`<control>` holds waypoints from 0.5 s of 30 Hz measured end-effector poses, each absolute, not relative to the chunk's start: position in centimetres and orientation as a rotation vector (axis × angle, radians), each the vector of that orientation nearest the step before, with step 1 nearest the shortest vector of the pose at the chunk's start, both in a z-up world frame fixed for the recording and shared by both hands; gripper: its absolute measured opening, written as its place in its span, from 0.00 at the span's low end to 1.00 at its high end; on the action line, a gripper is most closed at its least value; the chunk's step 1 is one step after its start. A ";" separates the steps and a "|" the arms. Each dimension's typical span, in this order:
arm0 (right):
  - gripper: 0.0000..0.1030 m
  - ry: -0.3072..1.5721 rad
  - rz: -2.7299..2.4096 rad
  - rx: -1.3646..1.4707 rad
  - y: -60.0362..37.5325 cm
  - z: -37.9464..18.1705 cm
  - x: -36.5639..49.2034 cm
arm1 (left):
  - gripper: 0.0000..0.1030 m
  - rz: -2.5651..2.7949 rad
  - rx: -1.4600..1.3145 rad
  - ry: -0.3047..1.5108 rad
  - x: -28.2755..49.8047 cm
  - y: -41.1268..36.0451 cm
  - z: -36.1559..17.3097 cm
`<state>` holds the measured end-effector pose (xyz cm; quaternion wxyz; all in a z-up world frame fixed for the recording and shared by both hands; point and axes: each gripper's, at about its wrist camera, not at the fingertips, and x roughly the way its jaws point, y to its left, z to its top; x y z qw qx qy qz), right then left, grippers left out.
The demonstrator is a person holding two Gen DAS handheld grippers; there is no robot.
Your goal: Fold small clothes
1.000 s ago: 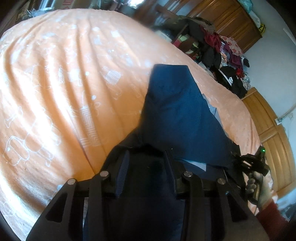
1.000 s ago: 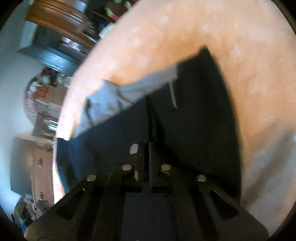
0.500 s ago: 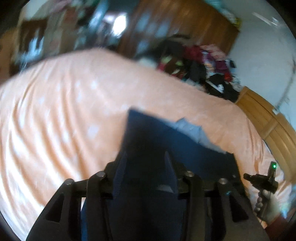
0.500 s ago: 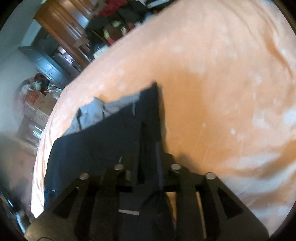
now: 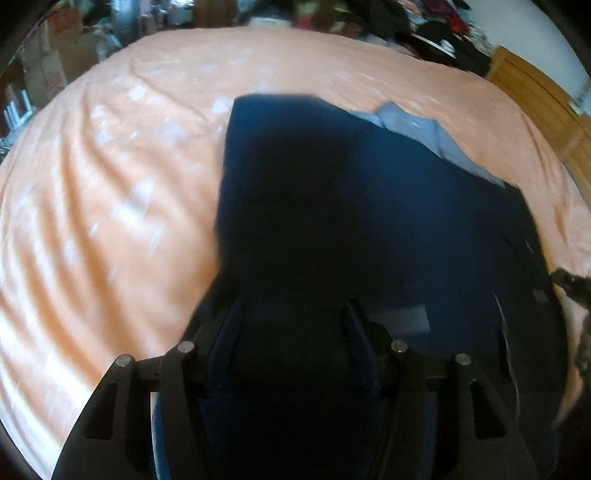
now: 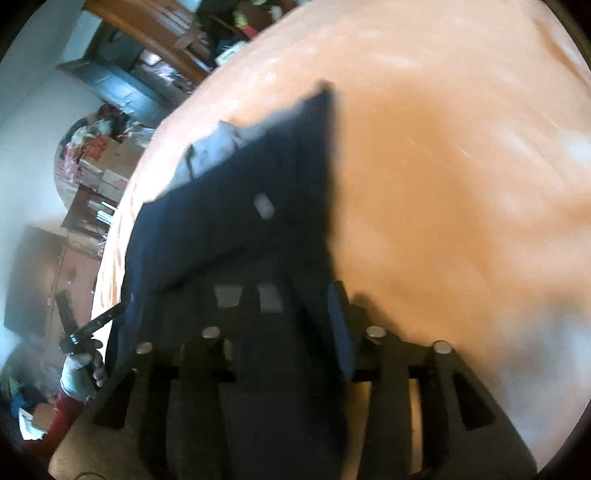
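Lying straight ahead of both claws, navy garment [image 5: 369, 206] spans across; left gripper [image 5: 295, 314] and right gripper [image 6: 291, 291] look released.

An orange bedspread [image 5: 110, 206] with pale printed figures covers the bed, creased in long folds. Beyond it stand a heap of clothes [image 5: 436, 33], wooden cupboards [image 5: 543, 96], stacked boxes [image 6: 107, 162] and a grey-blue cabinet [image 6: 114, 85] against a white wall [image 6: 33, 122].
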<state>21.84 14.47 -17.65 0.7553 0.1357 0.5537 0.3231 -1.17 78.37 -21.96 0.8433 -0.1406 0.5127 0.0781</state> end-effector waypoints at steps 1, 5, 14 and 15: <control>0.43 1.231 0.686 0.284 12.5 -18.2 19.8 | 0.60 0.162 -0.309 1.088 -3.0 78.7 -22.1; 0.40 1.257 0.711 0.400 7.6 -18.9 13.1 | 0.60 0.085 -0.395 1.037 -12.6 78.5 -22.0; 0.40 1.335 0.806 0.451 8.6 -21.8 6.3 | 0.58 -0.092 -0.544 0.995 -20.5 76.5 -21.3; 0.40 1.332 0.806 0.455 8.9 -21.8 6.5 | 0.58 -0.098 -0.538 0.998 -20.4 76.3 -21.3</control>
